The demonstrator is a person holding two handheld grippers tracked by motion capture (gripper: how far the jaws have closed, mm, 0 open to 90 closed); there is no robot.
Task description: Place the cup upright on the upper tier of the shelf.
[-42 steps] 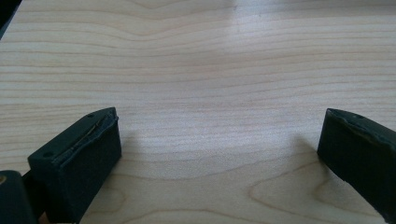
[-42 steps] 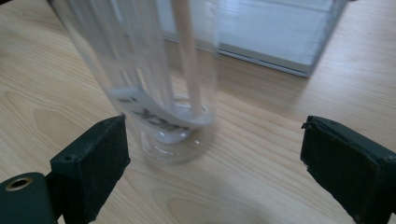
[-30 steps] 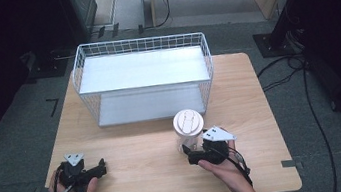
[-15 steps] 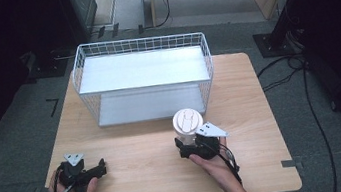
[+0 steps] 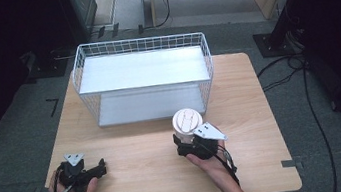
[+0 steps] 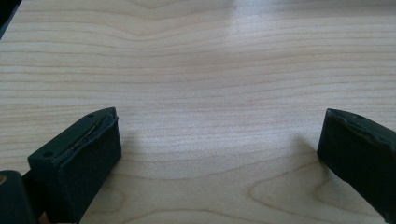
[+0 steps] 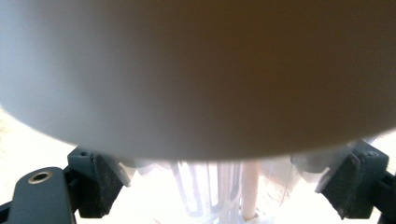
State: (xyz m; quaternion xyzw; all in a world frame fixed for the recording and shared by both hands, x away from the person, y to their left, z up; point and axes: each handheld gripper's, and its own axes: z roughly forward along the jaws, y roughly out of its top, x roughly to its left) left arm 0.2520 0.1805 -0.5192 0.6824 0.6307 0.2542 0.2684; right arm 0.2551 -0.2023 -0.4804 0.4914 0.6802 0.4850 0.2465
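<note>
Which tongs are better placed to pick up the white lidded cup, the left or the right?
Right, probably. The right tongs already have the cup between their jaws; the left tongs lie open, far away.

The table (image 5: 251,110) is pale wood with clear grain and a smooth, faintly glossy finish. The basket (image 5: 139,45) is white-coated metal wire. The cup (image 5: 186,122) looks like matt white plastic. The left gripper (image 6: 219,154) has matt black pads.
</note>
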